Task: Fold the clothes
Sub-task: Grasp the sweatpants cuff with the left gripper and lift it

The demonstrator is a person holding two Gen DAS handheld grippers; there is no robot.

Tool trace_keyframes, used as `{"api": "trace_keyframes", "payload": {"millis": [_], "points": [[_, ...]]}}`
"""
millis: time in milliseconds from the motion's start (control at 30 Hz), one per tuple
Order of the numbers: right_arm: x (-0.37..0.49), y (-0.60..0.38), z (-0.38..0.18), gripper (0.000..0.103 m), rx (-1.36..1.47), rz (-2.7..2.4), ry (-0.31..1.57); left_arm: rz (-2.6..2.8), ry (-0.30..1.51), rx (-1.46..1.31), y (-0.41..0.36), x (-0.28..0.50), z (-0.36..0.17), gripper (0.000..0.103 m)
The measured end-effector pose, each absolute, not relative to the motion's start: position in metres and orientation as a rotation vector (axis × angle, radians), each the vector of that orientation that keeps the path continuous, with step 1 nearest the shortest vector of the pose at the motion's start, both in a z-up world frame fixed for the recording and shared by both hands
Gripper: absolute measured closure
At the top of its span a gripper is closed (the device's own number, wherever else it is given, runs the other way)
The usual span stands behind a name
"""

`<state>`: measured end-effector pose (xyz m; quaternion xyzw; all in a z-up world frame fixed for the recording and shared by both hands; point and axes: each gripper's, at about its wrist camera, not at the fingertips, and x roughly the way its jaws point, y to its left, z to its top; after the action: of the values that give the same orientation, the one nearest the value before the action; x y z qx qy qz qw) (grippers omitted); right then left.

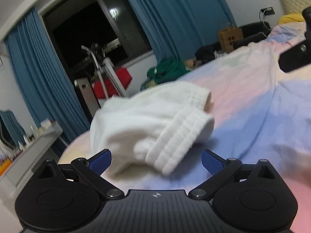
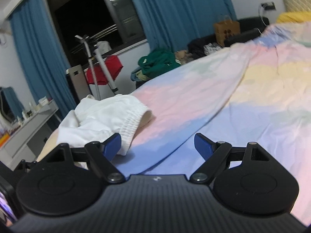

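Pastel bedsheet [image 2: 223, 104], white garment [image 1: 147, 120] near its edge, both tongs [image 1: 156, 160] [image 2: 157, 145] wide, empty.

No legible text, numbers or brand names. Only marks: small round emblem on left gripper [image 1: 156, 162] body; dark blurred print on brown paper bag [image 1: 230, 36].

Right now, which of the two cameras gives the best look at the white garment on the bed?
The left wrist view: the white garment fills the middle, its ribbed waistband plain, just beyond the open left gripper. In the right wrist view it lies smaller, off to the left, partly behind one finger of the open right gripper.
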<state>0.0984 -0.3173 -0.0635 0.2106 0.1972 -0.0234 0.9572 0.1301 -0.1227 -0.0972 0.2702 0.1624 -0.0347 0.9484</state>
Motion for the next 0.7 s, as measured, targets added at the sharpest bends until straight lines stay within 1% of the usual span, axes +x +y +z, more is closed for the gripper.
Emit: {"api": "trace_keyframes", "payload": {"millis": [67,133,200,233,367,400,433,500,533,600,633,667,700], "points": [[0.102,-0.321,-0.066,0.019,0.438,-0.067,0.403,-0.067,0.294,0.602,-0.135,0.141,-0.105,0.003],[0.106,-0.323,-0.070,0.019,0.446,-0.075,0.414,-0.082,0.302,0.664,-0.148,0.153,-0.117,0.005],[0.113,-0.325,-0.074,0.019,0.455,-0.070,0.423,-0.077,0.305,0.728,-0.160,0.165,-0.129,0.010],[0.116,-0.326,-0.076,0.019,0.448,-0.073,0.427,-0.056,0.297,0.764,-0.166,0.171,-0.135,0.010],[0.128,-0.334,-0.086,0.019,0.462,-0.092,0.456,0.032,0.223,0.802,-0.172,0.190,-0.136,0.012],[0.130,-0.336,-0.088,0.019,0.472,-0.091,0.462,0.051,0.204,0.804,-0.172,0.194,-0.134,0.019],[0.131,-0.336,-0.089,0.019,0.476,-0.092,0.467,0.055,0.191,0.793,-0.170,0.194,-0.128,0.022],[0.133,-0.337,-0.091,0.019,0.476,-0.091,0.466,0.054,0.170,0.761,-0.166,0.193,-0.114,0.038],[0.133,-0.336,-0.092,0.019,0.476,-0.089,0.466,0.053,0.159,0.745,-0.164,0.192,-0.107,0.042],[0.133,-0.336,-0.094,0.019,0.472,-0.080,0.470,0.052,0.137,0.714,-0.160,0.191,-0.093,0.060],[0.133,-0.335,-0.096,0.019,0.470,-0.076,0.472,0.051,0.126,0.698,-0.157,0.190,-0.086,0.065],[0.133,-0.335,-0.097,0.019,0.468,-0.071,0.474,0.053,0.120,0.679,-0.154,0.187,-0.078,0.075],[0.132,-0.334,-0.096,0.019,0.458,-0.070,0.467,0.054,0.113,0.655,-0.151,0.184,-0.067,0.082]]}}
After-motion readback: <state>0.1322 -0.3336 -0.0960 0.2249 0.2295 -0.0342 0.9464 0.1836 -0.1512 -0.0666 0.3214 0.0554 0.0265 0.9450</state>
